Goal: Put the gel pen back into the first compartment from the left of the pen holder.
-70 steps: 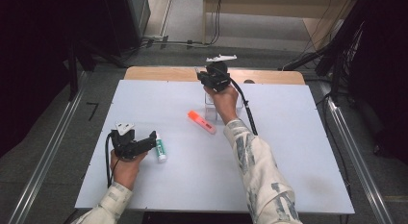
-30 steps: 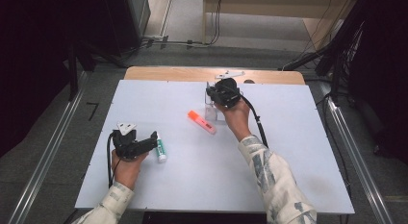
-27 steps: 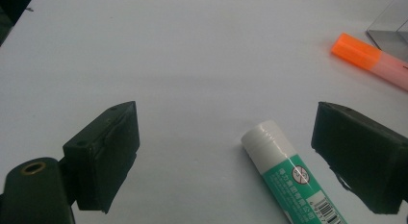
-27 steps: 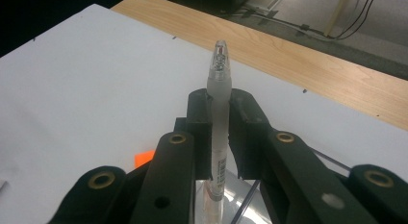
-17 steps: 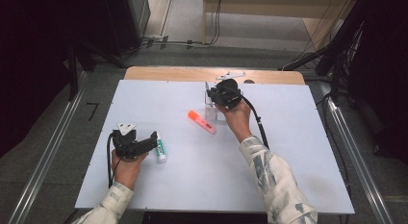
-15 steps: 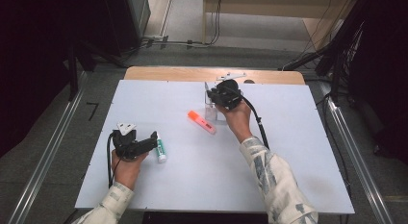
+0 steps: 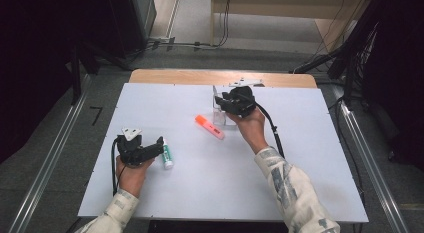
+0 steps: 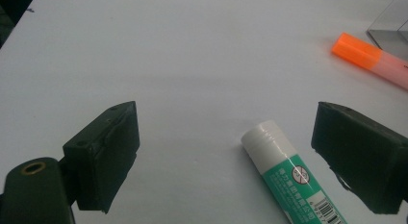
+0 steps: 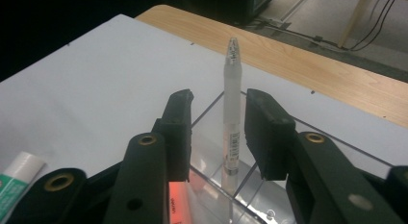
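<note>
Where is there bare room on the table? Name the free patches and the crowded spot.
Free: the near right of the table, and the far left corner beyond the glue stick. Crowded: the far middle, where the clear box, the white pen, the orange highlighter and the right gripper cluster.

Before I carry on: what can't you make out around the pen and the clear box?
- Pen: its lower end, right gripper view, blurred behind the clear box wall.
- Clear box, high view: mostly hidden by the right tool.
- Glue stick: its bottom end, left gripper view, cut off by the frame edge.
</note>
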